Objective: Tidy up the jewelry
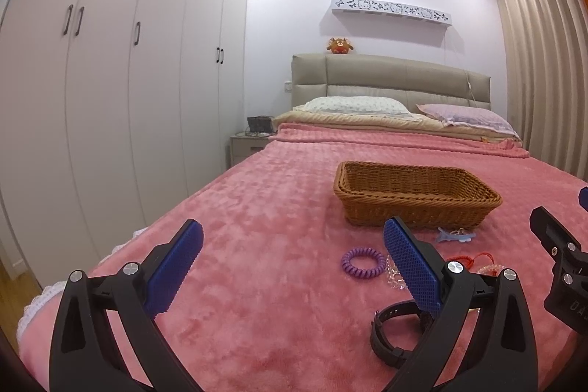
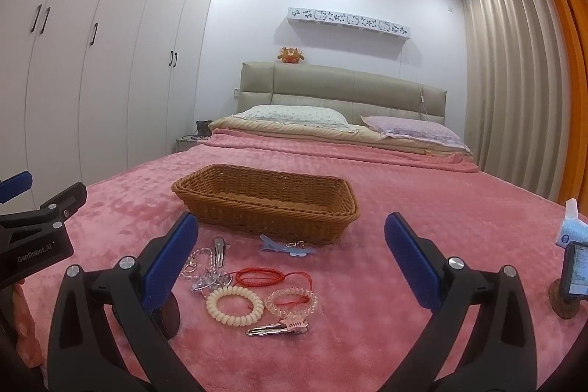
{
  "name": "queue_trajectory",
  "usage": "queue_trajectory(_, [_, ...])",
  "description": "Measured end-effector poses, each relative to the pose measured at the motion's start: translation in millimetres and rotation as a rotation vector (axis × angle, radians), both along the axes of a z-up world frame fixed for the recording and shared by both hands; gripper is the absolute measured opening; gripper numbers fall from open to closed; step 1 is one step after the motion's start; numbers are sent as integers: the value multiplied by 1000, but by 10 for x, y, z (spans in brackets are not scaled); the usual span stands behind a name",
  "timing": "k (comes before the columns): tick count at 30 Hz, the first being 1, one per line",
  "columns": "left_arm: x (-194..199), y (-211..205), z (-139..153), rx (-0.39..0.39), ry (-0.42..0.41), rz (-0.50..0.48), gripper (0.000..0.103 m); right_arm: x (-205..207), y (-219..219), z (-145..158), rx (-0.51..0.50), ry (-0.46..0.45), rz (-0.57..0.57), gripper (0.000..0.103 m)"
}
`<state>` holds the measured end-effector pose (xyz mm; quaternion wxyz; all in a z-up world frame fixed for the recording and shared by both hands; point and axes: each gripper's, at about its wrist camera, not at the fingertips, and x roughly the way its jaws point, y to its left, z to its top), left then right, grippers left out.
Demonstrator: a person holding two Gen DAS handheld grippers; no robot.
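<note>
The brown woven wicker basket [image 2: 264, 204] shows nothing inside. Near it on the pink fleece blanket [image 2: 422, 193] lie three coil hair ties: cream [image 2: 234, 305], clear pink [image 2: 291, 301], purple [image 1: 363, 262]. Left gripper [image 1: 294, 258] and right gripper [image 2: 290, 252] gape, holding nothing.

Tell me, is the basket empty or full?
Empty as far as shown: the wicker basket shows only bare weave, though its near wall hides some floor.

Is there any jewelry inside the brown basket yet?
No, the wicker basket looks empty inside; the hair ties and clips lie on the pink blanket.
</note>
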<state>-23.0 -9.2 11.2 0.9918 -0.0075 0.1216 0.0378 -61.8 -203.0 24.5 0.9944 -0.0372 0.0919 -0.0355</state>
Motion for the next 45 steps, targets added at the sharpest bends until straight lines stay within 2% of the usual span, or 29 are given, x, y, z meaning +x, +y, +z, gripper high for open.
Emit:
queue_trajectory(36, [23, 20, -12, -11, 13, -1, 96, 58, -62, -33, 32, 33, -14, 97])
queue_trajectory(40, [97, 111, -13, -41, 65, -30, 96, 136, -113, -54, 46, 78, -45, 96])
queue_trajectory(45, [245, 214, -28, -76, 210, -141, 95, 236, -212, -71, 67, 165, -32, 81])
